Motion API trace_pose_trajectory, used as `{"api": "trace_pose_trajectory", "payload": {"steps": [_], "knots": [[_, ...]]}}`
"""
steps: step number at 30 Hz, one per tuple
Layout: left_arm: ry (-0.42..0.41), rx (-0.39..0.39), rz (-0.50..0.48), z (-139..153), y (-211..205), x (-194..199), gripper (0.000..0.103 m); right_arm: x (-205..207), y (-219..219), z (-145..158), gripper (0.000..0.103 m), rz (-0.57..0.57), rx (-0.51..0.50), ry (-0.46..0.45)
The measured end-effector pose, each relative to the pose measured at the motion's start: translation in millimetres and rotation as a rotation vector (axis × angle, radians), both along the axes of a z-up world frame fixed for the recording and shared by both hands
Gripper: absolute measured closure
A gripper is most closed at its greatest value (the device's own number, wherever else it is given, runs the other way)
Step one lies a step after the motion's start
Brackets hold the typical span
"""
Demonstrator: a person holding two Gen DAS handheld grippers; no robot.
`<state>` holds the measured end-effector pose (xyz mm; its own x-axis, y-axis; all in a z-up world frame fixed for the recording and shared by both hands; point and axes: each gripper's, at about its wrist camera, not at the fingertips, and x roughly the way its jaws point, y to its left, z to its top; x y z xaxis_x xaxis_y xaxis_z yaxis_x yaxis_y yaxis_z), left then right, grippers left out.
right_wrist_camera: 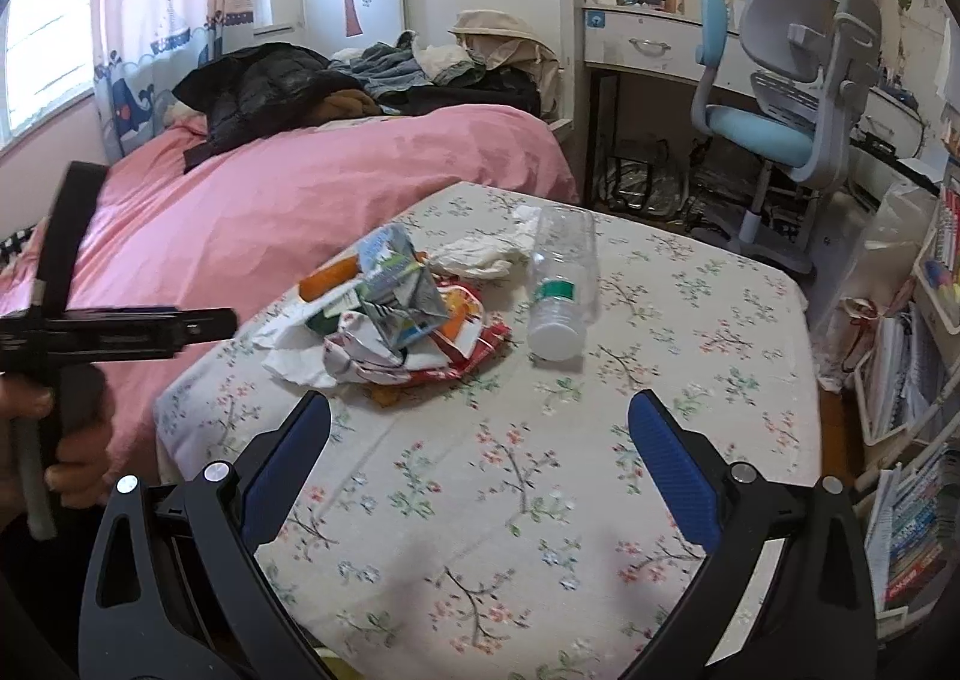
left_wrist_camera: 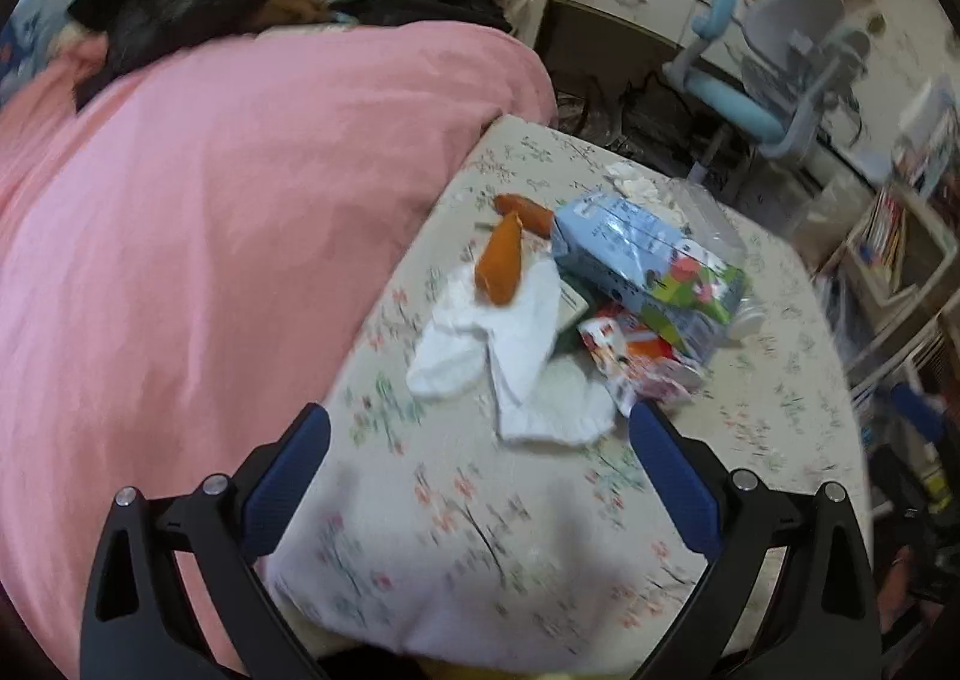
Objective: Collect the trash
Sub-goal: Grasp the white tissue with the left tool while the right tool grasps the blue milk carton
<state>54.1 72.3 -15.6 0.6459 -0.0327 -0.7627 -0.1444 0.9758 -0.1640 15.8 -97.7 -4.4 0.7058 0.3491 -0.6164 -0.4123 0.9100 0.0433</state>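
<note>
Both grippers, left gripper (left_wrist_camera: 479, 434) and right gripper (right_wrist_camera: 479, 422), spread wide, empty, trash pile (right_wrist_camera: 390, 320) on floral table (right_wrist_camera: 660, 332)

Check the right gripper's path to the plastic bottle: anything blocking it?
Nothing visible. The right gripper, jaws open, faces bare floral tablecloth up to the plastic bottle, which lies on its side with its cap toward the gripper. The trash pile sits left of that line.
</note>
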Motion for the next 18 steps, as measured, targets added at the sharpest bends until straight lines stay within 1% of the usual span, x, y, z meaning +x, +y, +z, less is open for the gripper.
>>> {"api": "trace_pose_trajectory", "payload": {"steps": [3,8,10,12,14,15,17,18], "knots": [[0.031,0.04,-0.039,-7.3,-0.5,20.4,0.008,10.1,11.6,0.7,0.007,0.031,0.007,0.002],[0.093,0.081,-0.052,-30.2,1.4,50.0,0.008,35.2,36.6,2.8,0.007,0.094,0.004,-0.008],[0.105,0.076,-0.054,-36.1,4.0,59.1,0.008,50.0,48.1,0.6,0.007,0.12,0.002,-0.004],[0.112,0.049,-0.061,-40.6,6.7,64.6,0.011,63.3,58.0,-4.0,0.007,0.141,0.007,0.009],[0.126,0.02,-0.088,-45.6,7.2,70.4,0.022,79.9,69.6,-11.2,0.007,0.159,0.01,0.029],[0.124,0.022,-0.096,-46.1,6.0,71.1,0.022,90.1,76.0,-16.3,0.007,0.168,0.009,0.043],[0.118,0.03,-0.129,-45.1,1.9,72.9,0.044,105.0,86.1,-23.8,0.007,0.177,0.002,0.065],[0.118,0.019,-0.146,-42.9,-0.5,73.1,0.049,113.9,91.2,-28.9,0.007,0.179,-0.004,0.075]]}}
